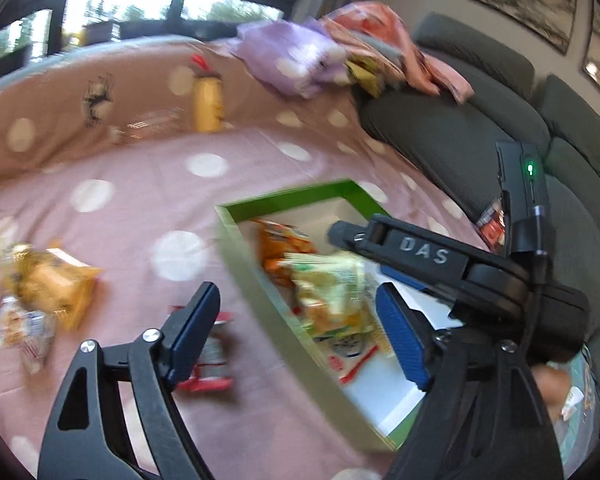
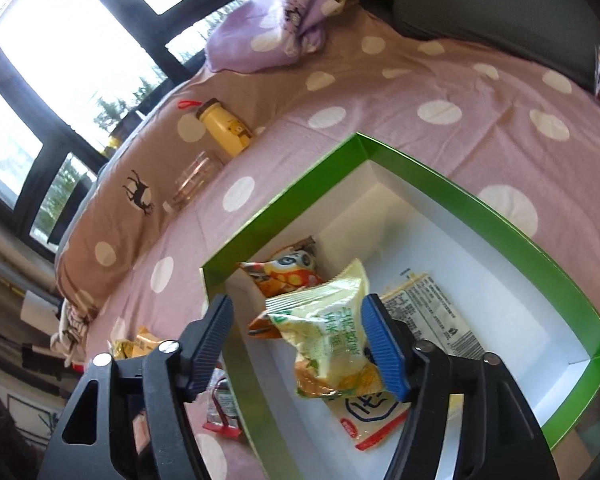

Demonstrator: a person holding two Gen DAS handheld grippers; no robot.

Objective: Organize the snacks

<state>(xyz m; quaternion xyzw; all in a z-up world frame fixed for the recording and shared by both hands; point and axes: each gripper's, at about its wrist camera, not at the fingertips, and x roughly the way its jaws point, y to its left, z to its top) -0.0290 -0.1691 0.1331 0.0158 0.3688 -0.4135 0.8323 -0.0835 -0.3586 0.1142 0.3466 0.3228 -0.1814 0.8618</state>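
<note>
A green box [image 2: 452, 188] with a white inside lies on the pink dotted cover; it also shows in the left wrist view [image 1: 260, 280]. Inside lie an orange snack bag [image 2: 288, 276], a white flat packet [image 2: 432, 312] and a yellow-green bag [image 2: 332, 336]. My right gripper [image 2: 300, 348] is open over the box's near-left corner; the yellow-green bag sits loose by its right finger. My left gripper [image 1: 300, 332] is open above the box's left wall. The right gripper's black body [image 1: 440, 264] reaches over the box. A red-white packet [image 1: 212, 356] and yellow bags [image 1: 52, 284] lie outside the box.
A yellow bottle [image 2: 226, 130] and a glass jar [image 2: 192, 182] lie at the cover's far side. A purple bundle [image 2: 272, 28] and a grey sofa [image 1: 480, 128] with clothes stand behind. Another packet [image 1: 490, 224] lies by the sofa.
</note>
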